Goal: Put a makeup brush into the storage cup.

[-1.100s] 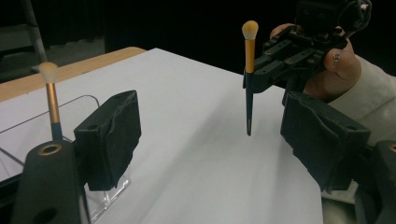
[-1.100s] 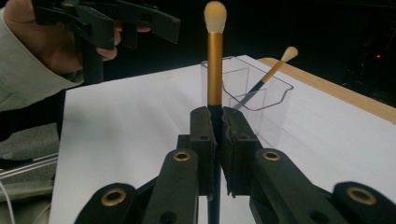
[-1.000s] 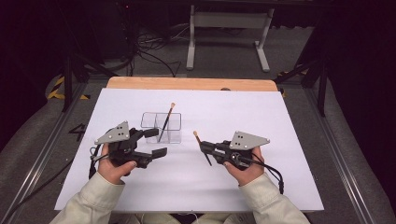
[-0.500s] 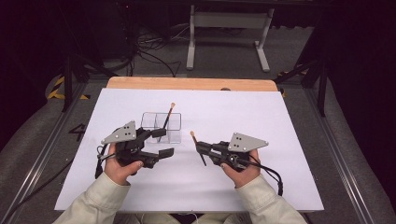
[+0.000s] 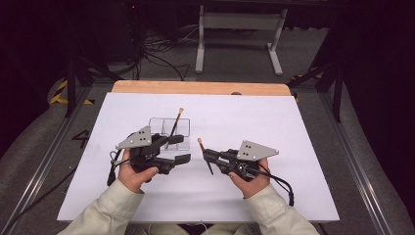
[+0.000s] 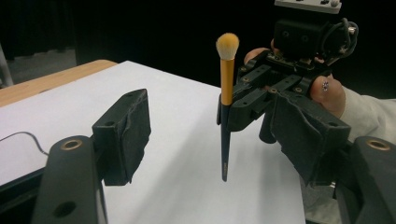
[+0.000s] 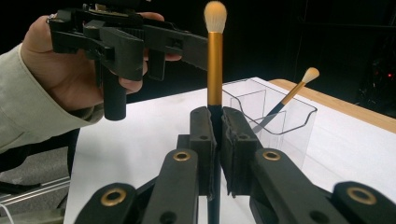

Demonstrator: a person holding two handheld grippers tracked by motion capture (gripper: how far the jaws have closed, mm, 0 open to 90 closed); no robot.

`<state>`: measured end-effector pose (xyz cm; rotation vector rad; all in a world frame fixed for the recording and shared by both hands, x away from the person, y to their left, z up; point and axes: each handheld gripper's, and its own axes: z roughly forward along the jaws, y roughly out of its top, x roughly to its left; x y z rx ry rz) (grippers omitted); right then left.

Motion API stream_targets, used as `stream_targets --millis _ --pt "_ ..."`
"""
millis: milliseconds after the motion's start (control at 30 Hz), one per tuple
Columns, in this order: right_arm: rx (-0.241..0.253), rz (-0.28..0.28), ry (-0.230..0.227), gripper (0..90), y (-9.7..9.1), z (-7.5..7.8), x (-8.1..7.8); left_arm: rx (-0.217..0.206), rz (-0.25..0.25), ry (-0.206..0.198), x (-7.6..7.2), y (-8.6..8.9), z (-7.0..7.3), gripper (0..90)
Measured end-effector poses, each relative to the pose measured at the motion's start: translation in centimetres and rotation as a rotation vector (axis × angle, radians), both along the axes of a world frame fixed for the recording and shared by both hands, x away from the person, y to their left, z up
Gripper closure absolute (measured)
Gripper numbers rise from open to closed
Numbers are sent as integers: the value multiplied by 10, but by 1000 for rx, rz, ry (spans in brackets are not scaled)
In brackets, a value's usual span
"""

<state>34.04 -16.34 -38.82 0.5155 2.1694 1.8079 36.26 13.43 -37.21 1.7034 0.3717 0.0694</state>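
Black jaws of the right gripper [image 5: 205, 154] pinch a makeup brush [image 7: 215, 70]; the left gripper [image 5: 180, 149] holds nothing.

From the left: the left gripper's jaws, which have just been closing, stand apart just before the clear plastic organiser [image 5: 169, 132], where a second brush [image 5: 174, 125] leans. Close up, the right gripper view shows the gripped brush upright, with pale bristles, gold ferrule and dark handle, seemingly clear of the white table sheet [image 5: 303, 161]. Beyond lies a wooden edge [image 5: 195, 87], then a dark floor with cables.
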Motion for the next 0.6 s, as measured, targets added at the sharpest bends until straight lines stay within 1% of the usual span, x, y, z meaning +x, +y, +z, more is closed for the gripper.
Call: stream_targets --millis 233,267,500,600 --pt "6 3 1 842 3 -2 -1 -12 -28 1 0 -7 0 324" --pt "6 3 1 842 4 -3 -1 -8 -36 -2 -1 -8 0 338" --pt "-3 14 2 842 8 -4 -3 -24 -48 6 0 -12 0 378" --pt "0 19 3 842 10 -5 -3 -32 -56 6 0 -13 -1 415"
